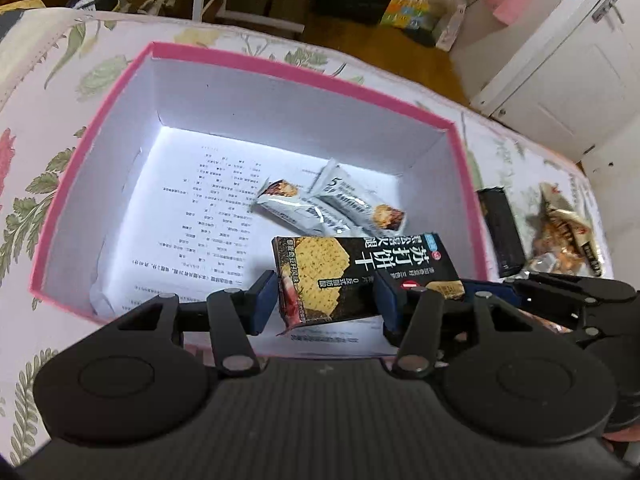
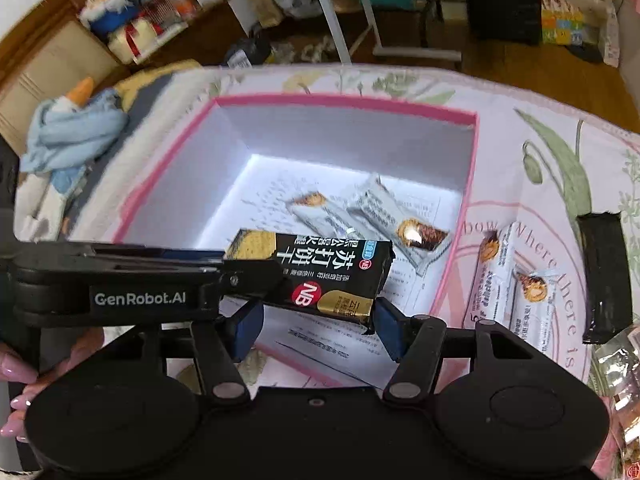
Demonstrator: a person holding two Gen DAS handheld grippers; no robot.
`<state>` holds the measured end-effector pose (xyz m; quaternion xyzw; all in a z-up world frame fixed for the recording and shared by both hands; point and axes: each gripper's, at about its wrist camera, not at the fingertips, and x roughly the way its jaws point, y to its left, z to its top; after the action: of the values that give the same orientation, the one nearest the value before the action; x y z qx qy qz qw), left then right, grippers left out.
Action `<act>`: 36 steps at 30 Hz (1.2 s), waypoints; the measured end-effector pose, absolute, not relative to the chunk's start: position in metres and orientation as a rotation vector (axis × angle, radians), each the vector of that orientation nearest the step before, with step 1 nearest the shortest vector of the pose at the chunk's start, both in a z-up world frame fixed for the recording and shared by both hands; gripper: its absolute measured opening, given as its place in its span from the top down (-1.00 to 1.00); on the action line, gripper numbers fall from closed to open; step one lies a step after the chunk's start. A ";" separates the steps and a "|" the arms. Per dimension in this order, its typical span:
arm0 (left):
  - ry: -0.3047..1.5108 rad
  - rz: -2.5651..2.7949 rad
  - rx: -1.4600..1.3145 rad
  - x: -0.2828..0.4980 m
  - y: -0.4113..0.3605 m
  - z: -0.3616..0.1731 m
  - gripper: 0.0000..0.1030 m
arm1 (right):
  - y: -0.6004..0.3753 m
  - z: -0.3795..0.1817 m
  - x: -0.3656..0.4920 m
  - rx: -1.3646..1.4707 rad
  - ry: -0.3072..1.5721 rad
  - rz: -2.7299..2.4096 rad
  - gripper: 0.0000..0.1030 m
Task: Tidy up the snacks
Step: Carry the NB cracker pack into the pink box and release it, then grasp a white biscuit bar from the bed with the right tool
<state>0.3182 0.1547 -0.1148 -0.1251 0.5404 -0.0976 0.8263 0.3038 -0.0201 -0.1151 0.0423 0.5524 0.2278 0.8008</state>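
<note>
A black soda-cracker packet [image 1: 352,276] hangs over the near side of an open pink box [image 1: 300,66], and my left gripper [image 1: 324,304] is shut on its long sides. In the right wrist view the same packet [image 2: 320,272] lies across my right gripper [image 2: 318,328]. Its right pad touches the packet's end, while a sliver of paper shows between the left pad and the packet, so the jaws stand open around it. The left gripper [image 2: 248,276] reaches in from the left. Two silver snack bars [image 1: 332,204] lie inside the box on printed paper.
The box [image 2: 340,102] sits on a floral bedcover [image 1: 44,92]. To its right lie a black packet [image 2: 604,276], two silver bars [image 2: 516,284] and crinkly snack bags [image 1: 568,232]. A hand [image 2: 16,380] holds the left gripper. A plush duck [image 2: 72,132] lies at the far left.
</note>
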 end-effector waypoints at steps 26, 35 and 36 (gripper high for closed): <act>0.964 -0.212 -0.048 0.250 0.123 -0.039 -0.03 | -0.131 -0.011 0.227 0.076 1.024 0.507 -0.37; 0.989 -0.333 0.062 0.202 0.067 -0.007 -0.03 | -0.190 0.006 0.174 -0.031 1.024 0.460 -0.39; 0.996 -0.348 0.072 0.198 0.060 -0.007 -0.03 | -0.196 0.003 0.168 -0.046 1.035 0.452 -0.39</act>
<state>0.1981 0.0605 -0.0072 0.0342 0.4751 -0.1662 0.8634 0.1685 -0.1962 0.0035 -0.0219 0.4903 0.2141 0.8446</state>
